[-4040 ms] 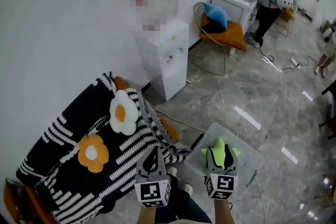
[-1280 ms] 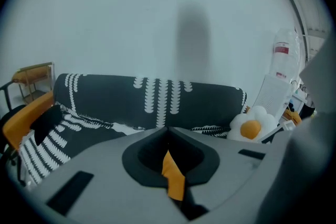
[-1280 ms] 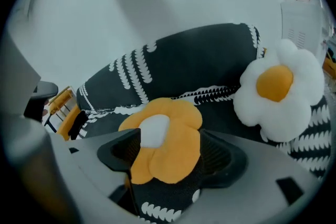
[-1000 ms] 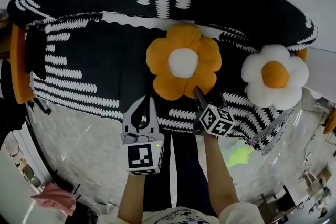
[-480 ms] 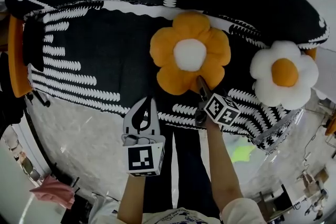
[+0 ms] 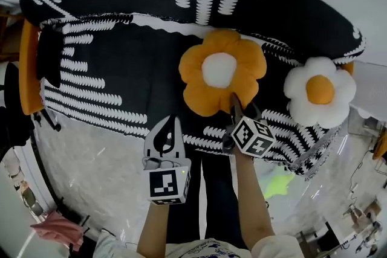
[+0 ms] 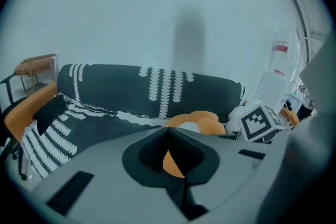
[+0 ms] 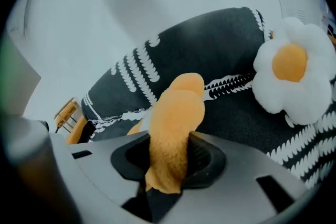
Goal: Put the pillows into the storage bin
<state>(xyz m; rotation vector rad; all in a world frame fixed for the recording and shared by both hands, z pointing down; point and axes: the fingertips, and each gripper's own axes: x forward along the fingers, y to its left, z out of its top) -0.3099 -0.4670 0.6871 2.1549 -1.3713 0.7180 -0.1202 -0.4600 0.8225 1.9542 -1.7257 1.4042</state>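
Right gripper [image 6: 237, 103] jaws have just been closing: a second ago they were wide over the orange flower pillow [image 6: 219, 69], now they are clamped on its lowest petal. In the right gripper view the petal [image 8: 176, 113] stands squeezed between both pads. The pillow body sits on the seat much as before.

Left gripper [image 6: 174, 121] has its jaws together, nothing held. It hovers below-left of the orange flower pillow, apart from it, and the pillow shows just past its tips [image 7: 168, 129].

White flower pillow [image 6: 319, 92] lies right of the orange flower pillow, close but not touching, partly against the backrest.

Black-and-white throw [image 6: 103, 63] lies under and all around the orange flower pillow, fringe hanging below it.

Green pillow [image 6: 277, 180] shows only as a patch below-right of the orange flower pillow, past the throw's edge; the bin around it can't be made out.

Water dispenser [image 7: 277, 78] stands beyond the white pillow.

Pink cloth [image 6: 57, 229] lies on the floor [image 6: 91, 166], far below-left.
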